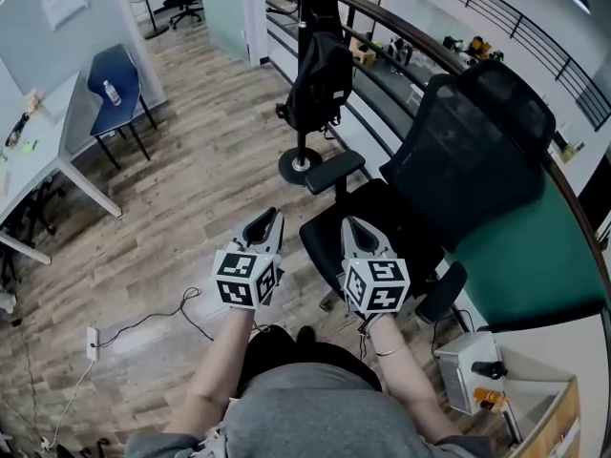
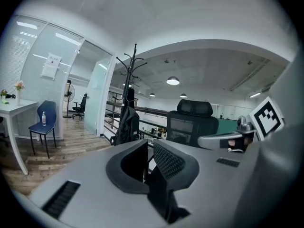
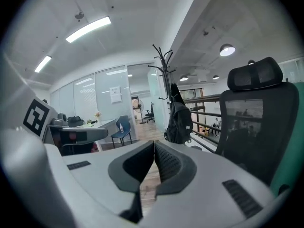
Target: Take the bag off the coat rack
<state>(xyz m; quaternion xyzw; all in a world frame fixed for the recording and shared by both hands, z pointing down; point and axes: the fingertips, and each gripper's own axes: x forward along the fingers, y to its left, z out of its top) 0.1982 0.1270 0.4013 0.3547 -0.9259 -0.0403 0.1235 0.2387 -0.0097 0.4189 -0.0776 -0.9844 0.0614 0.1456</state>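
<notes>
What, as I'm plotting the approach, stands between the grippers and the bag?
For the left gripper, only open floor before the bag; for the right gripper, the office chair's armrest juts into its line.

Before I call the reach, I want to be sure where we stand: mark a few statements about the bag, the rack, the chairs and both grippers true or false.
1. The bag hangs on the coat rack. True.
2. The left gripper is shut on the bag. False: it is shut on nothing, well short of the bag.
3. The right gripper has its jaws wide apart. False: they are together, with nothing between them.
4. A black office chair stands beside the rack. True.
5. The blue chair has a bare seat. False: a bottle is on it.
</notes>
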